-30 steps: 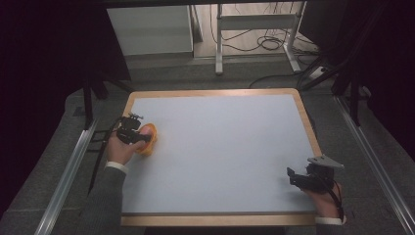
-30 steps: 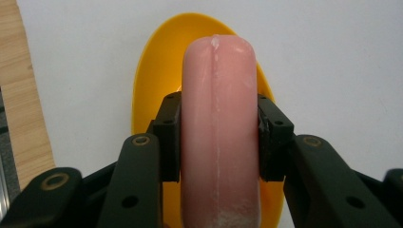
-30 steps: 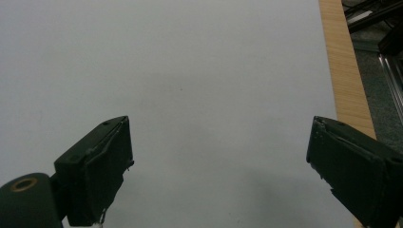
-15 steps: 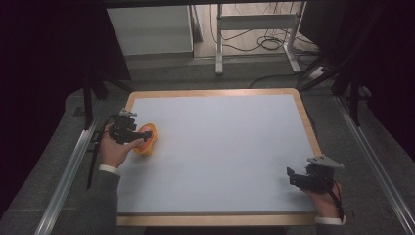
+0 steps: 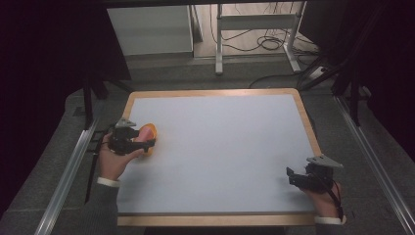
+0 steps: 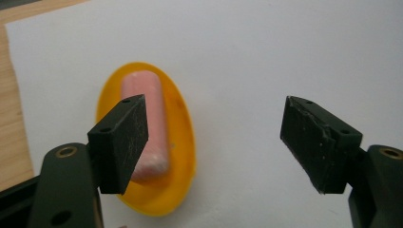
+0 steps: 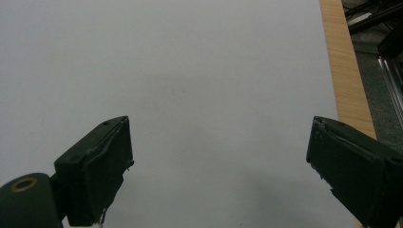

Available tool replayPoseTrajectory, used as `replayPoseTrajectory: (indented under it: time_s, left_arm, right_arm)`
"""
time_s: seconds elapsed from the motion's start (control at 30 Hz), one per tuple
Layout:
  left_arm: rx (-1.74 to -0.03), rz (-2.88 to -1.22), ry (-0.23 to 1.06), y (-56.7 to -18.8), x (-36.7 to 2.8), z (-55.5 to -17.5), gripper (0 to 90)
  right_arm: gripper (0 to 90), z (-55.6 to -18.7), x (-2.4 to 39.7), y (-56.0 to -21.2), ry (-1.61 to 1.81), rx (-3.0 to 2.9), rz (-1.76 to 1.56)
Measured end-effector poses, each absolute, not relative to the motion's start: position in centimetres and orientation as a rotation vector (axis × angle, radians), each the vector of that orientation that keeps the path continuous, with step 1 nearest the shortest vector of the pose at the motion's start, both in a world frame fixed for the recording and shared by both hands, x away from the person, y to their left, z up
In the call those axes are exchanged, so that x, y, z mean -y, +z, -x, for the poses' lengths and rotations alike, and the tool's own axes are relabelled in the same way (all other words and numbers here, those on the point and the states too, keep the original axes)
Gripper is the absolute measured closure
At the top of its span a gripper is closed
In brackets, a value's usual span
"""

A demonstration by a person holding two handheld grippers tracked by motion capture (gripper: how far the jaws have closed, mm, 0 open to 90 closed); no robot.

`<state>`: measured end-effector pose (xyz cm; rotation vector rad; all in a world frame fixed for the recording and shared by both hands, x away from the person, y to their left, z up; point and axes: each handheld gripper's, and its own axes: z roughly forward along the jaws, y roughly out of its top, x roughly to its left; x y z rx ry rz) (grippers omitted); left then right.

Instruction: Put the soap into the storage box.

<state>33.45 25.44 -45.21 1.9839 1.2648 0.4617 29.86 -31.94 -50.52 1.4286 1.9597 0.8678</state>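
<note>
A: The left gripper (image 6: 214, 142) has just been opening its fingers (image 6: 121, 142) and has drawn back toward the surface's (image 5: 220, 147) left edge since the earlier frame; nothing sits between them now.

B: So the pink sausage (image 6: 145, 123) is released, lying in the yellow dish (image 6: 183, 142) near that left edge?

A: Yes. The risk is the nearer finger, close over the dish: a low sweep could clip its rim and slide or tip it, rolling the sausage out.

B: And the right gripper (image 7: 218, 166)?

A: Its fingers are spread wide over bare surface, well apart from the dish.
</note>
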Motion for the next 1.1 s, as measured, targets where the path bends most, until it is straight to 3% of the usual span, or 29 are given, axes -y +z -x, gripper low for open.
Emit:
replayPoseTrajectory:
  time_s: [0.47, 1.1]
  left_arm:
    - [-1.234, -1.983, 0.371, -49.4, -25.2, -29.4, 24.5]
    - [-1.284, -1.945, 0.275, -52.6, -26.1, -27.6, 24.4]
  right_arm:
    - [7.8, -29.8, 31.8, -50.5, 0.866, -1.965, -1.421]
    - [7.8, -29.9, 31.6, -50.6, 0.858, -1.966, -1.418]
